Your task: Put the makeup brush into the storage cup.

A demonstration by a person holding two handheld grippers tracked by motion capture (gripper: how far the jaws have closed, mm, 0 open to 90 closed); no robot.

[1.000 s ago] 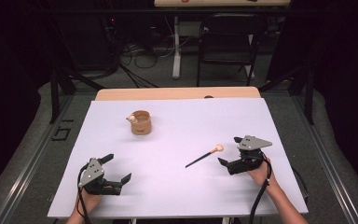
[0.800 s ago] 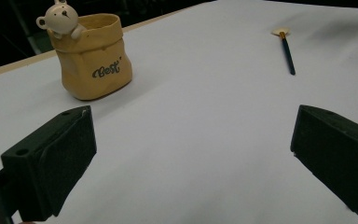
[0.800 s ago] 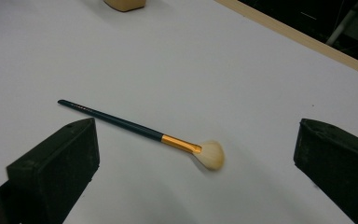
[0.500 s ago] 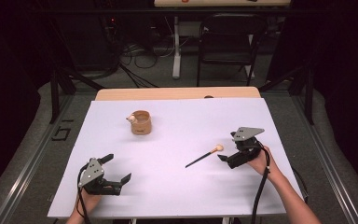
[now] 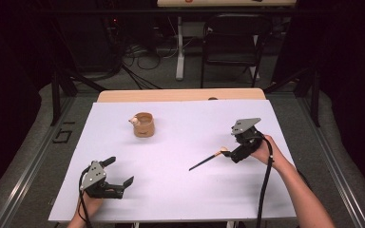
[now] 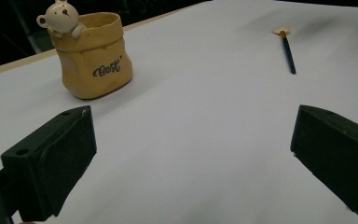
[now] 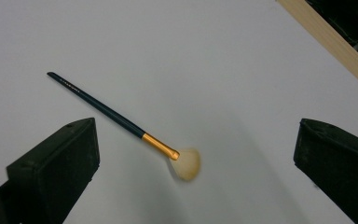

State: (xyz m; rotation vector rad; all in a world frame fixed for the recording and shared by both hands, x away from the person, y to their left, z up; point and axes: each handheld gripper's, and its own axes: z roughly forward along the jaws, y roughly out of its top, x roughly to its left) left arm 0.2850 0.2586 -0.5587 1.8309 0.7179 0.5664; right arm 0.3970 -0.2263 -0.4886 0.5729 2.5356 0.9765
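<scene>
While the left gripper (image 5: 116, 176) rests near the front left corner of the white table (image 5: 180, 199), its jaws stand wide apart with nothing between them, pointing across bare surface. Toward the back edge, left of centre, stands a yellow sack-shaped pot (image 5: 144, 125) with a small bear figure (image 6: 63, 17) on its rim, upright and well apart from both grippers. Right of centre lies the brush (image 5: 208, 159), flat on the surface, its dark handle pointing toward the front left and its pale bristle head (image 7: 187, 164) toward the right edge. Just beside that head hovers the right gripper (image 5: 232, 153), jaws spread, the bristles lying between them untouched.
</scene>
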